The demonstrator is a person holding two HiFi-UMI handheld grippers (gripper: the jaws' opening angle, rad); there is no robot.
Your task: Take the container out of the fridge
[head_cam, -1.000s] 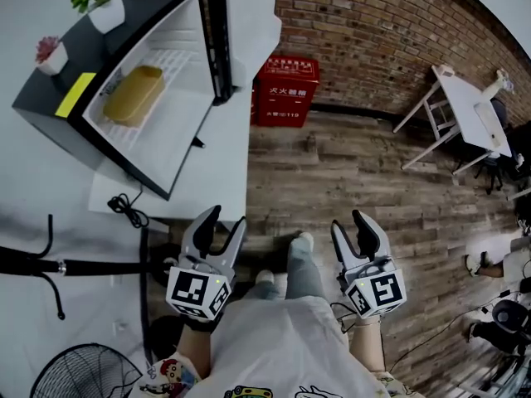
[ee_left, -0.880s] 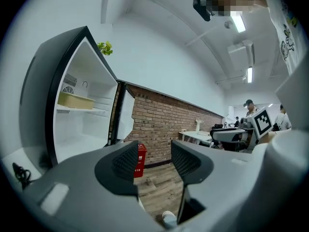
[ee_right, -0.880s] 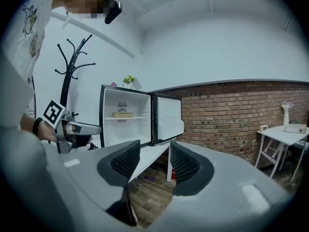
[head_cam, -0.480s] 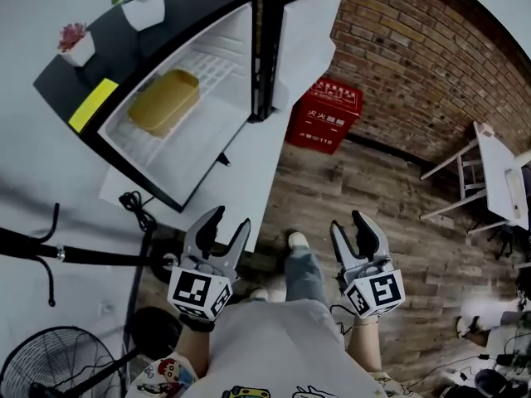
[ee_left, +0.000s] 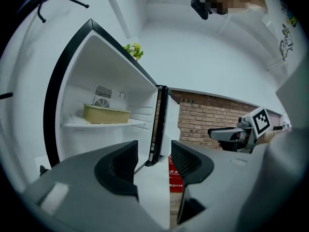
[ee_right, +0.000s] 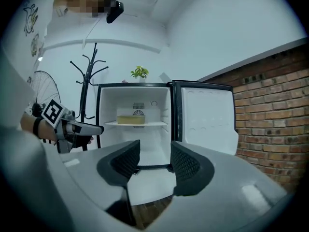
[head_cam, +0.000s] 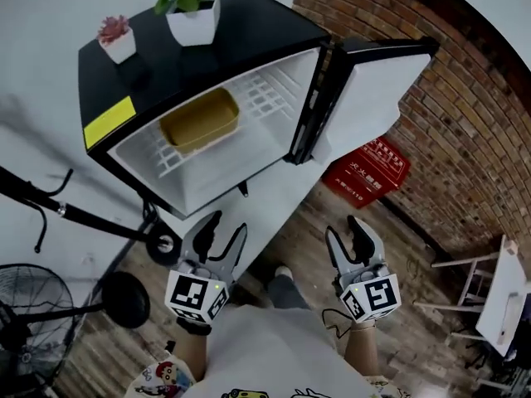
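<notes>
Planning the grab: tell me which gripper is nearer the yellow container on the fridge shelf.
Left. The left gripper hangs open in front of the fridge, short of the yellow container; the right gripper is open too, farther off toward the door side.

White Chinese characters are printed in two rows on the red box (head_cam: 366,171). Only the first, 火, can be made out, in the left gripper view, and the rest are too small or hidden. Nothing can be read on the yellow label (head_cam: 109,123) at the top edge of the fridge (head_cam: 249,31), and only square black-and-white patterns are carried on the cubes of the left gripper (head_cam: 226,224) and the right gripper (head_cam: 344,229).
</notes>
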